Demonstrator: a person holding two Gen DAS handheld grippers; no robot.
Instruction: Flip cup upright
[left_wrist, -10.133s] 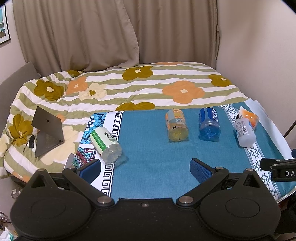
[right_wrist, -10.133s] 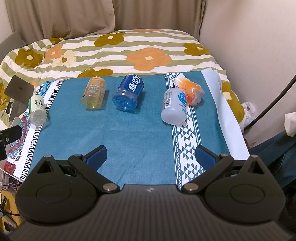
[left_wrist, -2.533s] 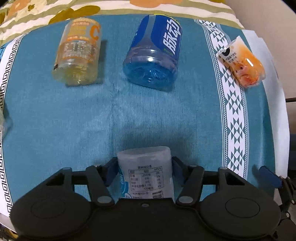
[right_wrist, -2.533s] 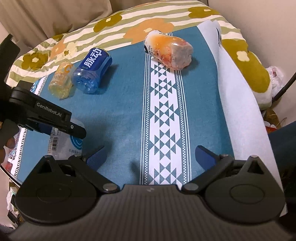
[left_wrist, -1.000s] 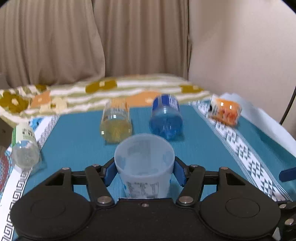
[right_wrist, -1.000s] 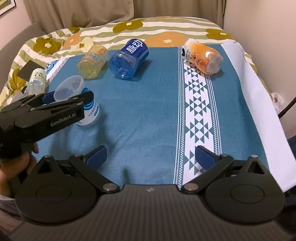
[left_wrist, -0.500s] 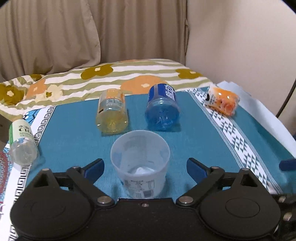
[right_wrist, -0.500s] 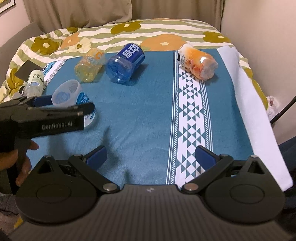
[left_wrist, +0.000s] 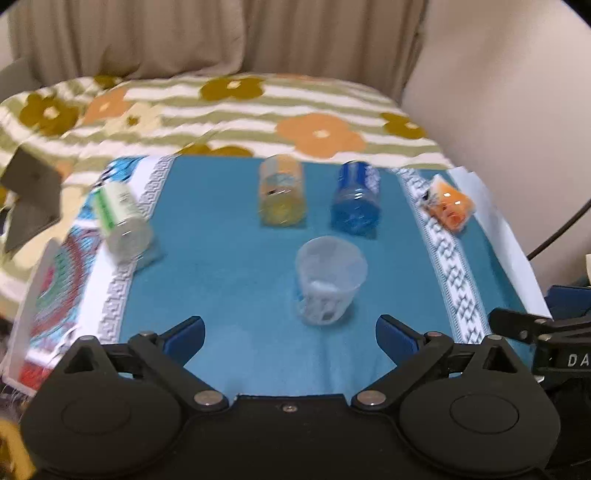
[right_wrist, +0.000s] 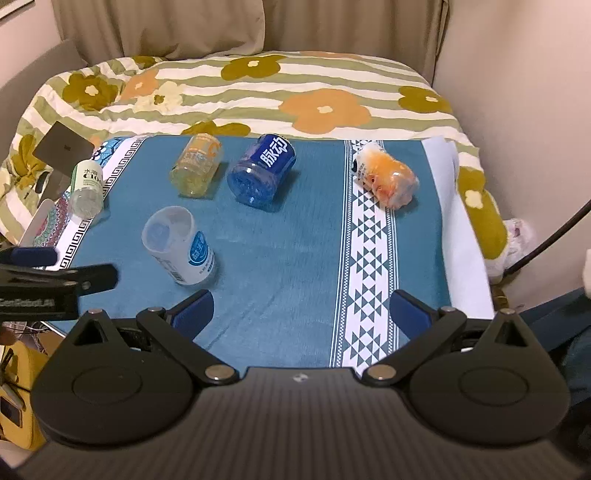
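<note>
A translucent white cup (left_wrist: 330, 280) with a blue label stands upright, mouth up, on the blue cloth (left_wrist: 221, 258); it also shows in the right wrist view (right_wrist: 179, 245). My left gripper (left_wrist: 290, 334) is open and empty, a little behind the cup and apart from it. My right gripper (right_wrist: 301, 308) is open and empty over the near part of the cloth, to the right of the cup. Four other cups lie on their sides: green-label (left_wrist: 122, 218), yellow (left_wrist: 281, 195), blue (left_wrist: 356, 199) and orange (left_wrist: 448, 208).
The cloth covers a table against a bed with a flowered quilt (right_wrist: 258, 92). A dark tablet (right_wrist: 61, 147) stands at the left on the quilt. A wall (right_wrist: 517, 74) is on the right. A black cable (right_wrist: 546, 240) hangs at the right.
My left gripper has let go of the cup and drawn back from it; the cup now stands free. The right gripper has barely moved.
</note>
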